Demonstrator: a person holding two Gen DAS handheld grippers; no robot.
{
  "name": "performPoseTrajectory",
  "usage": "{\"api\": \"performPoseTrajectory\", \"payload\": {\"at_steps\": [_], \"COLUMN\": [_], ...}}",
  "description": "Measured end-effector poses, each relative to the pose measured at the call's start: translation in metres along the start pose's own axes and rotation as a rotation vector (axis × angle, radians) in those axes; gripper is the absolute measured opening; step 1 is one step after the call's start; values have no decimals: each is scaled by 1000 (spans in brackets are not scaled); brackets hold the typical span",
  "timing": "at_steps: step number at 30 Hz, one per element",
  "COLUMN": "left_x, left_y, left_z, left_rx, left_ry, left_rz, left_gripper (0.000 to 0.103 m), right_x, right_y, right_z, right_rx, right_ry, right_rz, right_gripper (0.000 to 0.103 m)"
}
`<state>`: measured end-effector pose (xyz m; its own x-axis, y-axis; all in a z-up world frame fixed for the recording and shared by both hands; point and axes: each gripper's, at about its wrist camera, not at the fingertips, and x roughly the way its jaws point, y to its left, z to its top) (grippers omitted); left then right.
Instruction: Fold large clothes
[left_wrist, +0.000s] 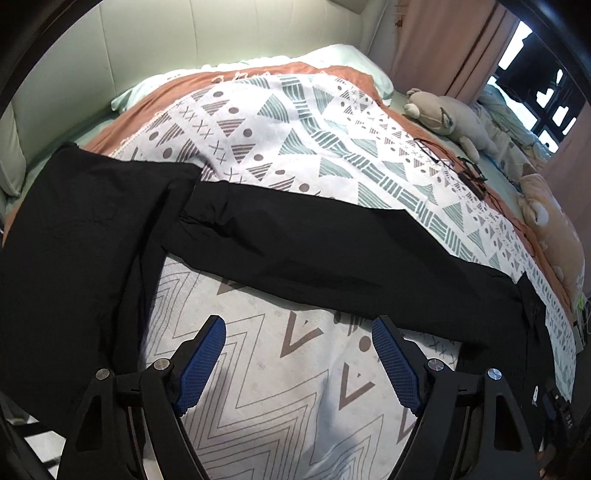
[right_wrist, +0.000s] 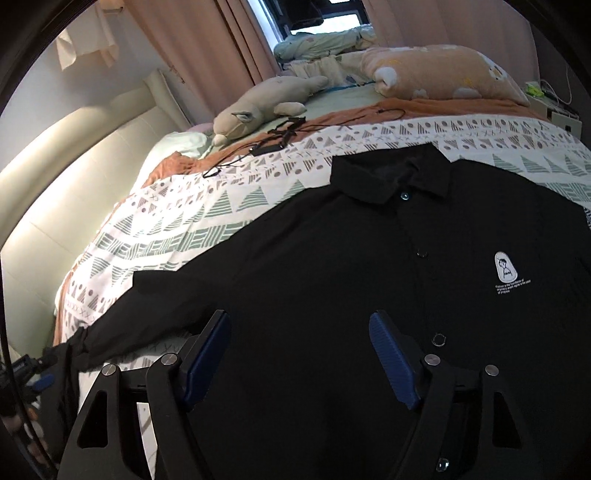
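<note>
We have the shirt (right_wrist: 369, 258) spread flat on the bed (left_wrist: 295, 129), nothing folded yet. Left tool (left_wrist: 297, 350) gapes before its sleeve (left_wrist: 295, 240); right tool (right_wrist: 299, 347) gapes over its front.

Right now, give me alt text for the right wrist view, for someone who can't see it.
A black shirt lies button-side up on a patterned blanket, collar away from the camera. The open right gripper hovers over its front, holding nothing. Two stuffed toys lie near pink curtains.
</note>
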<state>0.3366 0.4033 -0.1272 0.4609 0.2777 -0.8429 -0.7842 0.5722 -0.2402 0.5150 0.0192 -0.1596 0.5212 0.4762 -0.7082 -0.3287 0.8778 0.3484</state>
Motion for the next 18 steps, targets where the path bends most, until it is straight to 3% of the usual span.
{"api": "performPoseTrajectory", "payload": {"at_steps": [5,10,14,16,18], "left_x": [46,76,90,92,93], "left_y": [14,25,23,23,27], "left_z": [1,7,17,23,27], "left_rx": [-117,-229,-207,-195,-204], "left_ry": [79,92,51,24,24], "left_rz": [-10,-1,47,66,71], "left_gripper": [82,73,72,61,19], "right_x": [12,15,18,20,22], "right_y": [-7,-8,-2,1,3], "right_z": [3,8,8,7,7], "right_rx": [33,53,35,23,15], "right_ry": [24,19,19,22,25], "right_rz": [19,51,69,76,95], "right_gripper": [72,67,52,46,34]}}
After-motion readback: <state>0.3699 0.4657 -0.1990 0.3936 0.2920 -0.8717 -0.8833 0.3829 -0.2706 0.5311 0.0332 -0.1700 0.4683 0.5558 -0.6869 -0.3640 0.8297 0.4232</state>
